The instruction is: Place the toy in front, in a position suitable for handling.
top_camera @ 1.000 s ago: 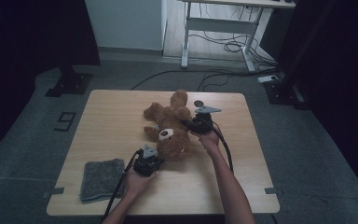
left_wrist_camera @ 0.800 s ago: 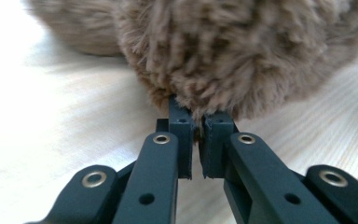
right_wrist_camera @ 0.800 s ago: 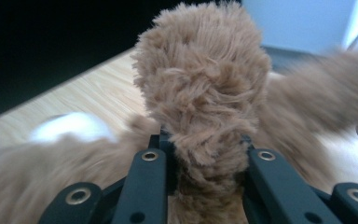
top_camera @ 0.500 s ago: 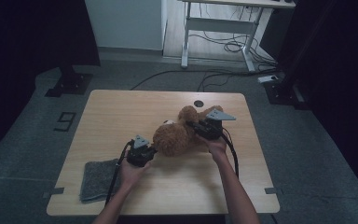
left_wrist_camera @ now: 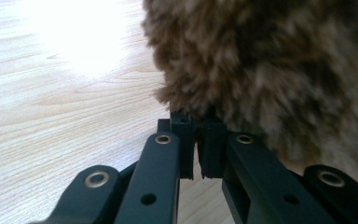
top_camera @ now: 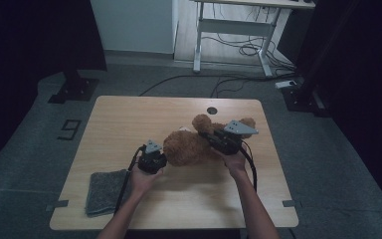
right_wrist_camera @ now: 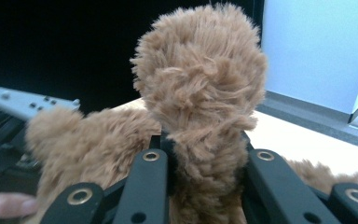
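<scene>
Spanning the middle of the frame, the wooden worktop (top_camera: 129, 119) is carrying a brown teddy bear (top_camera: 191, 147) at its centre. The right gripper (top_camera: 219, 141) is clamping its jaws on a furry limb; the left gripper (top_camera: 160, 158) is pinching fur at the bear's left edge. A grey cloth (top_camera: 103, 191) is lying lower left.

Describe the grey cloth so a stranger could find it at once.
Start at the wooden table and go to its near left corner. The grey cloth lies flat there, beside the person's left forearm. It is the one flat, folded grey thing; its neighbour, the teddy bear, is brown and furry.
</scene>
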Available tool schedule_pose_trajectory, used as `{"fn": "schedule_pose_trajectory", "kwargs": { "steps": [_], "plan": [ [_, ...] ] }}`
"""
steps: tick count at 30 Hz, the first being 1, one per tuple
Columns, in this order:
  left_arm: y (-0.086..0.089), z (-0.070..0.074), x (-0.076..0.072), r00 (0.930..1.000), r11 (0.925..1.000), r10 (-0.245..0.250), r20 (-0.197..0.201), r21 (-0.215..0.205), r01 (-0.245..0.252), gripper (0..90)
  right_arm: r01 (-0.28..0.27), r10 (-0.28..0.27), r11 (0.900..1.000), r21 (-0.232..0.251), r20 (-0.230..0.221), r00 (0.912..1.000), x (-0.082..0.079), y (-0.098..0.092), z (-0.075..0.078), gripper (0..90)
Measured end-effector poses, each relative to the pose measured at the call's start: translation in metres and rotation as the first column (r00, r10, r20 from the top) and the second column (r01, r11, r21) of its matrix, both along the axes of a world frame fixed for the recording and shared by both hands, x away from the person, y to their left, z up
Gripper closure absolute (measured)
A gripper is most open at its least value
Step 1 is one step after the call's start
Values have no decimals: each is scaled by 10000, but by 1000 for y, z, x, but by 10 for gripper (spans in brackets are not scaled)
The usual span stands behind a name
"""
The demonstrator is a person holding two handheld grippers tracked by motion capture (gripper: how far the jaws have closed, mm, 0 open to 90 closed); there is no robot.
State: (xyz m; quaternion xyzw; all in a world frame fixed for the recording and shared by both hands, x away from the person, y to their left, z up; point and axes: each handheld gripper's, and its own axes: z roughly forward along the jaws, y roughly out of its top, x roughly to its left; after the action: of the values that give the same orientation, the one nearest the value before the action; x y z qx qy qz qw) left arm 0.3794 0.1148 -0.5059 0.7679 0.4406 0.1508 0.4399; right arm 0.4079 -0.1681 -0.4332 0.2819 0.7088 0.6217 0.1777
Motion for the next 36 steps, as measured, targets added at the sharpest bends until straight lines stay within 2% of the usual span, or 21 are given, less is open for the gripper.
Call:
{"fn": "schedule_pose_trajectory", "kwargs": {
  "steps": [8, 10, 13, 16, 17, 18, 20, 23, 24, 25, 28, 31, 34, 36],
  "plan": [
    [5, 2, 19, 9993, 9996, 277, -264, 74, -275, 855, -96, 96, 9999, -28, -96, 9999, -8, 5, -8, 757],
    [8, 3, 25, 9982, 9991, 413, -425, -15, -414, 855, -24, 27, 10000, 96, -344, 9994, -9, 8, -14, 753],
    [13, 2, 35, 9954, 9980, 617, -732, -102, -626, 854, 32, -51, 9995, -299, -620, 9981, -10, 14, -25, 742],
    [18, 0, 40, 9915, 9967, 772, -1050, -181, -796, 846, 42, -97, 9989, -468, -1176, 9930, -5, 15, -42, 733],
    [18, 0, 40, 9908, 9966, 784, -1100, -182, -809, 838, -44, 35, 10000, -69, -1382, 9904, -4, 14, -48, 732],
    [19, -1, 39, 9901, 9967, 775, -1173, -146, -797, 829, -38, 58, 9999, 136, -1480, 9890, -3, 13, -50, 729],
    [22, -1, 38, 9884, 9965, 827, -1274, -41, -839, 797, 94, -73, 9999, 138, -1455, 9893, -4, 14, -51, 714],
    [33, 2, 35, 9871, 9948, 994, -1258, -88, -1013, 720, 323, -323, 9995, -21, -1348, 9903, -6, 17, -50, 703],
    [38, 4, 32, 9873, 9941, 1030, -1205, -205, -1063, 695, 339, -343, 9994, -56, -1364, 9901, -7, 17, -50, 699],
    [46, 8, 28, 9882, 9924, 1051, -1117, -525, -1115, 677, 386, -389, 9992, -50, -1374, 9898, -8, 17, -51, 696],
    [60, 20, 15, 9918, 9920, 973, -826, -726, -1034, 640, 379, -388, 9992, -88, -1591, 9865, -9, 17, -55, 690],
    [64, 29, -1, 9964, 9943, 662, -533, -796, -703, 619, 332, -363, 9992, -217, -1574, 9869, -11, 21, -57, 687],
    [62, 34, -18, 9996, 9967, 54, -259, -811, -75, 602, 305, -388, 9980, -561, -1535, 9874, -14, 30, -61, 686],
    [59, 37, -26, 9993, 9950, -348, -121, -936, 335, 589, 279, -399, 9961, -832, -1466, 9884, -16, 36, -63, 687]
  ]
}}
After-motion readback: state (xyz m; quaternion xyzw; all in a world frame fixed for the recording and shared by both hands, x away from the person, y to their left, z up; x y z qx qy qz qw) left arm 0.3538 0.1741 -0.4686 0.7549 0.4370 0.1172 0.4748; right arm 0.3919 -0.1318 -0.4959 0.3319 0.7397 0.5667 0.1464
